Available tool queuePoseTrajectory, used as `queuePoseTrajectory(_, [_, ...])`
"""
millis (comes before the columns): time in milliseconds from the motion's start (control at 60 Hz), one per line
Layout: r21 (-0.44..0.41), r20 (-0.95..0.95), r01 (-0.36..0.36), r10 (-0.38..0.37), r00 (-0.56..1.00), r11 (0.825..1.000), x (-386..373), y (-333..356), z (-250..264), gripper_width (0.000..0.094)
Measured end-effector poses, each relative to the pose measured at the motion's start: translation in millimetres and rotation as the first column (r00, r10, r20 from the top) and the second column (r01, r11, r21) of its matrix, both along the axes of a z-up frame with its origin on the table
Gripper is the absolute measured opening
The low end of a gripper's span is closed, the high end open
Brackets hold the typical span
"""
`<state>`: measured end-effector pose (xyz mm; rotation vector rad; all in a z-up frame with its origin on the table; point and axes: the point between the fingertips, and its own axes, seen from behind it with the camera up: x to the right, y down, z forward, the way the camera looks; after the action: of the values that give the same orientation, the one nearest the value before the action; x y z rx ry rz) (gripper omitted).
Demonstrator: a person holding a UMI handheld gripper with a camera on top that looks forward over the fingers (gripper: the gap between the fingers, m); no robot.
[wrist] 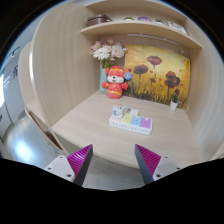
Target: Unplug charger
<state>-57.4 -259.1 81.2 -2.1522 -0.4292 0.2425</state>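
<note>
Your gripper [113, 160] is hovering with its two fingers spread wide apart, the magenta pads [80, 158] facing each other across an open gap and nothing sitting between them. You are looking over a pale wooden desk [90, 125] set into a corner nook. Beyond the fingers, out on the desk, a flat white item with small coloured shapes [130, 122] is lying by itself. Farther back, an orange and white plush toy [116, 82] is sitting against the wall, and a vase of pale flowers [108, 52] is standing just behind it. A poster of poppies on a yellow ground [156, 72] is covering the back wall, and shelves [135, 28] are running above it. No charger is showing from where you are holding the gripper.
</note>
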Motion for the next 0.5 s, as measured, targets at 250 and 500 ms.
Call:
queuePoseTrajectory(250, [0.015, -0.011, 0.192, -0.192, 0.981, 0.981, -46.2, 128.1, -24.3, 0.0858])
queuePoseTrajectory(500, [0.134, -0.004, 0.359, -0.362, 0.932, 0.924, -51.5, 218.9, -40.5, 0.0425])
